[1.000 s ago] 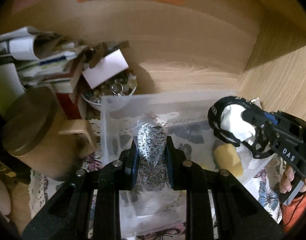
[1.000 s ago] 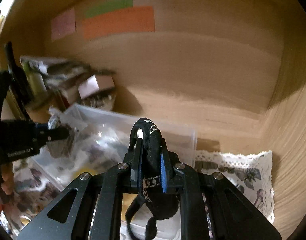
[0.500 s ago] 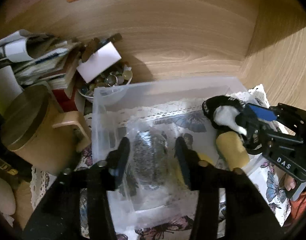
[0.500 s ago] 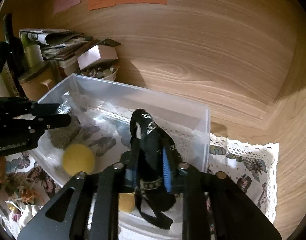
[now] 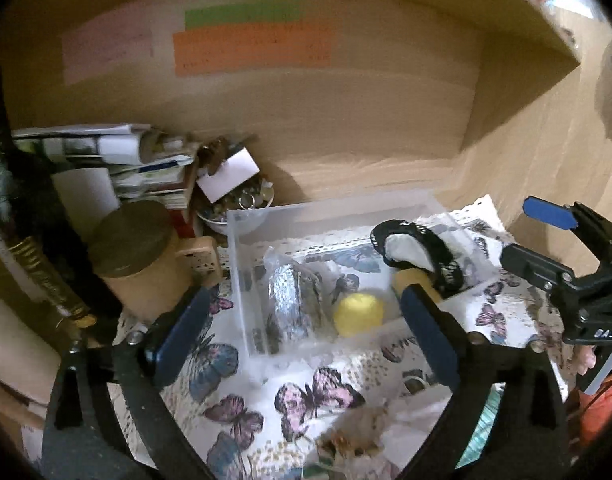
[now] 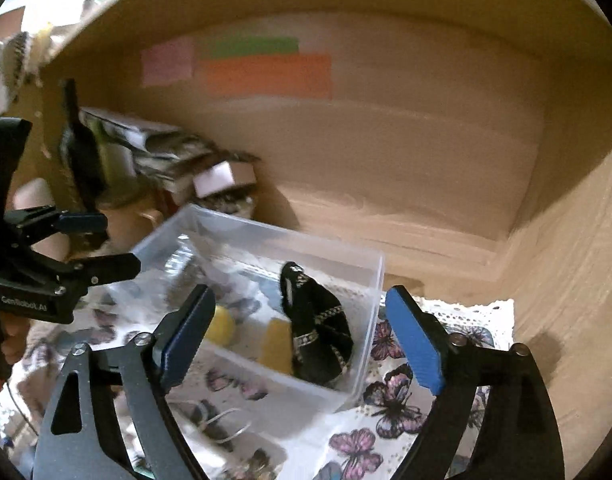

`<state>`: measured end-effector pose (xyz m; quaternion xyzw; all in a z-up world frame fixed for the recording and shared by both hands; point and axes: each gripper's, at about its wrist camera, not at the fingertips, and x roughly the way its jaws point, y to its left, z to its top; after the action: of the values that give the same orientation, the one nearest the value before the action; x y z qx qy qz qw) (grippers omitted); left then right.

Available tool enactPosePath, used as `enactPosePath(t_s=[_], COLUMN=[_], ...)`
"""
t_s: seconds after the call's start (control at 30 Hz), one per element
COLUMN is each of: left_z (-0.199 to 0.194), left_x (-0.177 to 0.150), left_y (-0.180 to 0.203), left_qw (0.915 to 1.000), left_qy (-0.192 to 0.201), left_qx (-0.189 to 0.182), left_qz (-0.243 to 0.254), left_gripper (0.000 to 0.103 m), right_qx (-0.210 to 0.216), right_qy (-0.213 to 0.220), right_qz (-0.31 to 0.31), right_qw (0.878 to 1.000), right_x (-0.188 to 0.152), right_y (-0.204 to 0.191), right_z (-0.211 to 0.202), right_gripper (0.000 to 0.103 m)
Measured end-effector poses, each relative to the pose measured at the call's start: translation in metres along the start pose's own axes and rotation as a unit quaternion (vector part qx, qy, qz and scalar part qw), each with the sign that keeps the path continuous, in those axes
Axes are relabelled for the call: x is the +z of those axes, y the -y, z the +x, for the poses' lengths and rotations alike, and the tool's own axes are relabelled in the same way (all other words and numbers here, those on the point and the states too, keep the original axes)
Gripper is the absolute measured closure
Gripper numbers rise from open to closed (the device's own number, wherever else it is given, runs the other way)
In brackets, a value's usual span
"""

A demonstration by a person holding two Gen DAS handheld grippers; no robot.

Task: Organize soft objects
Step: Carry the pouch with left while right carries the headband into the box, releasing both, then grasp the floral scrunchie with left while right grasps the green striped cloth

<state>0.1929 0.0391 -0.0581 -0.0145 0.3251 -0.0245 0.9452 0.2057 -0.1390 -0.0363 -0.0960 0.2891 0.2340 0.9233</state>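
Observation:
A clear plastic bin [image 5: 241,280] [image 6: 370,304] stands on a butterfly cloth inside a wooden shelf. In it lie a bagged grey speckled item [image 5: 293,300], a yellow ball [image 5: 358,314] [image 6: 221,326], a yellow sponge [image 6: 277,344] and a black and white pouch [image 5: 418,250] [image 6: 318,332]. My left gripper [image 5: 306,328] is open and empty, drawn back in front of the bin. My right gripper [image 6: 301,340] is open and empty, just in front of the pouch; it also shows at the right of the left wrist view [image 5: 546,232].
A tan lidded canister [image 5: 137,256], a bowl of small metal bits [image 5: 241,204] with a white card, and stacked papers [image 5: 105,152] crowd the left. Sticky notes [image 5: 249,52] hang on the back wall. Loose small items [image 5: 354,440] lie on the cloth in front.
Both grippers opened and pulled back from the bin. The bagged grey item and the black pouch now lie in the bin, let go.

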Motion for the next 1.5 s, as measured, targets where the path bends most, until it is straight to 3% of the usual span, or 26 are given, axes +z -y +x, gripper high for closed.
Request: enactPosePath(t_s=[0.13,0.4,0.7,1.0,1.1,1.27,1.47,1.5], left_z=[-0.020,-0.044,-0.028,-0.011,-0.008,-0.004,-0.005,-0.006], left_x=[-0.015,-0.067,-0.135,-0.159,-0.157,-0.157,-0.158,-0.158], left_y=[-0.002,-0.006,0.000,0.013,0.019,0.029,0.035,0.036], left_qw=[0.9999,0.9996,0.9955,0.9918,0.9924,0.9947,0.9962,0.9964], left_qy=[0.003,-0.012,-0.084,-0.114,-0.109,-0.095,-0.080,-0.078], left_qx=[-0.003,0.014,0.015,-0.007,-0.015,0.003,0.027,0.028], left_qz=[-0.009,-0.023,-0.042,-0.057,-0.056,-0.040,-0.020,-0.019], left_gripper=[0.002,0.001,0.001,0.001,0.001,0.008,0.038,0.048], right_qx=[0.009,0.009,0.032,0.052,0.050,0.062,0.067,0.065], right_qy=[0.023,0.027,-0.038,-0.092,-0.097,-0.105,-0.099,-0.098], right_qz=[0.002,-0.007,0.046,0.055,0.050,0.054,0.067,0.068], right_qw=[1.000,1.000,0.998,0.993,0.993,0.991,0.991,0.991], right_x=[-0.007,-0.041,-0.096,-0.135,-0.141,-0.147,-0.149,-0.149], right_y=[-0.007,-0.024,-0.038,-0.054,-0.058,-0.057,-0.050,-0.050], right_z=[-0.026,-0.051,-0.037,-0.024,-0.023,-0.022,-0.028,-0.028], right_gripper=[0.000,0.000,0.000,0.000,0.008,0.038,0.064,0.065])
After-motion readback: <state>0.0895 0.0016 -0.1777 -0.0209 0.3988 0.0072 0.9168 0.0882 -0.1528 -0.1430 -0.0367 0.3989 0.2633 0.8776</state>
